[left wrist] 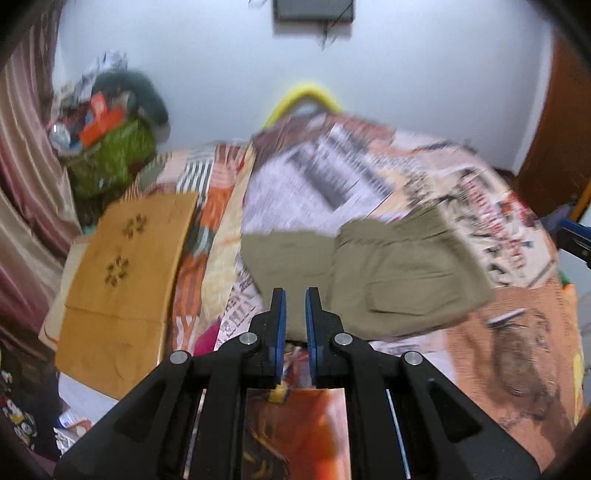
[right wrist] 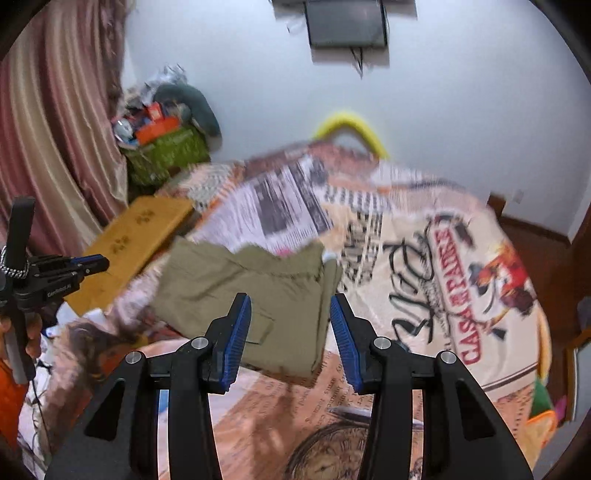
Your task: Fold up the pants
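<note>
Olive khaki pants (left wrist: 388, 277) lie folded into a compact bundle on the printed bedspread (left wrist: 517, 350), a back pocket facing up; they also show in the right wrist view (right wrist: 251, 291). My left gripper (left wrist: 295, 299) hovers just in front of the pants' near left edge, jaws slightly apart with nothing between them. My right gripper (right wrist: 291, 314) is open wide above the bundle's near edge, empty. The left gripper also shows at the left edge of the right wrist view (right wrist: 85, 266). Both views are motion-blurred.
A yellow-brown flat cushion (left wrist: 122, 280) lies at the bed's left side. A cluttered green basket (left wrist: 110, 147) stands by the curtain (left wrist: 26, 184). A dark screen (right wrist: 347, 22) hangs on the white wall. A wooden door (left wrist: 557, 147) is at the right.
</note>
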